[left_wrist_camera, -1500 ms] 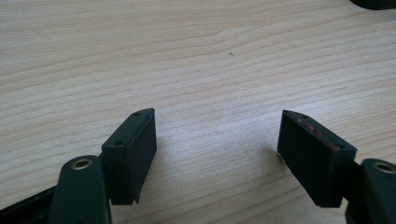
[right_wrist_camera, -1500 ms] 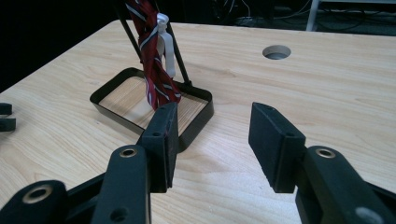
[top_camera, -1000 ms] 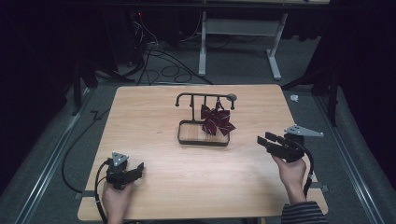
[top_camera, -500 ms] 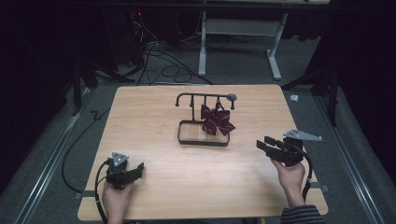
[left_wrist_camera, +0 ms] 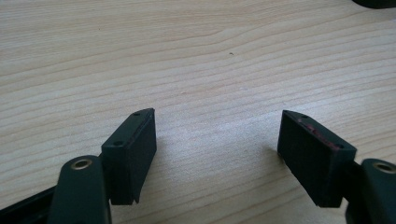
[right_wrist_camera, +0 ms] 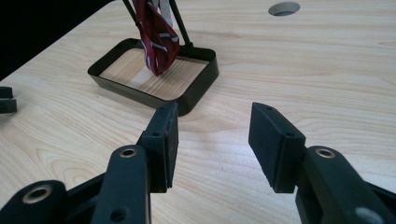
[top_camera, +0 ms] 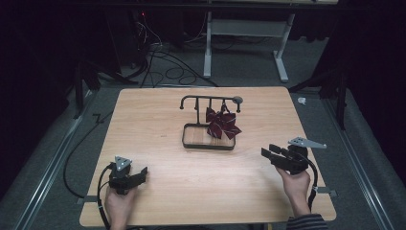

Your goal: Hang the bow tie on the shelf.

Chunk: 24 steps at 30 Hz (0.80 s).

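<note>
Dark red striped bow tie [top_camera: 222,124] hangs from black stand [top_camera: 209,100] w/ tray base [top_camera: 208,143], mid-table, its lower end over the tray's right part. Right gripper [top_camera: 269,155] is near tray's right side, apart from it, jaws spread, nothing btwn them. Left gripper [top_camera: 140,172] sits at table's [top_camera: 153,120] near-left corner, well apart from stand, jaws released & empty over bare wood.

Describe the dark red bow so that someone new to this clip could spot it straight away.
Find the wooden table; near its middle stands a black rack with a tray base. The bow hangs from the rack's bar over the tray: dark red with pale stripes, the one coloured cloth thing there.
</note>
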{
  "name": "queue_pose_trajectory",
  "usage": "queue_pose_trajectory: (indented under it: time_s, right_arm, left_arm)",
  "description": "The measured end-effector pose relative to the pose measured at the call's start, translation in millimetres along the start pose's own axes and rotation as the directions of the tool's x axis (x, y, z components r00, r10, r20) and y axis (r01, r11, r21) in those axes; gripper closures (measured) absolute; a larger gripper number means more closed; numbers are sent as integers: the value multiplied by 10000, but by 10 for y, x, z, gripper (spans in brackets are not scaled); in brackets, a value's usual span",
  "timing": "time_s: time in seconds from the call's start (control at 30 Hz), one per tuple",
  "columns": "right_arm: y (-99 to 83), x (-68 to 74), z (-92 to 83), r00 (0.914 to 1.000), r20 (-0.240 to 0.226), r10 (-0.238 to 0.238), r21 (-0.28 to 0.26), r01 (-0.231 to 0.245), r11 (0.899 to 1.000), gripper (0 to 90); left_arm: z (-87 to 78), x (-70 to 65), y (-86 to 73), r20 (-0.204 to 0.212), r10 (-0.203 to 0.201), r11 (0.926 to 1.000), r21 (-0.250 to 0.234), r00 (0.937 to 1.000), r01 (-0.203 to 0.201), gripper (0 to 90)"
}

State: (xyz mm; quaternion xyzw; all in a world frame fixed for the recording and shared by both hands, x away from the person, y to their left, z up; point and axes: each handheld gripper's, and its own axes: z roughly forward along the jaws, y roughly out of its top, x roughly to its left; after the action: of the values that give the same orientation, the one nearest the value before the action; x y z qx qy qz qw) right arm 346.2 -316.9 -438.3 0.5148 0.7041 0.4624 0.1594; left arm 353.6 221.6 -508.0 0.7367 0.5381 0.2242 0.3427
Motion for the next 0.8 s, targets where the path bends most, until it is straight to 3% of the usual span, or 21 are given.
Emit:
queue_pose_trajectory:
  time_s: [0.8]
  right_arm:
    - [-169, 20, 118, 9998, 165, 85, 433, -92, 9990, 538]
  left_arm:
    - [0, 0, 0, -3, 7, 10000, 3, 10000, -7, 287]
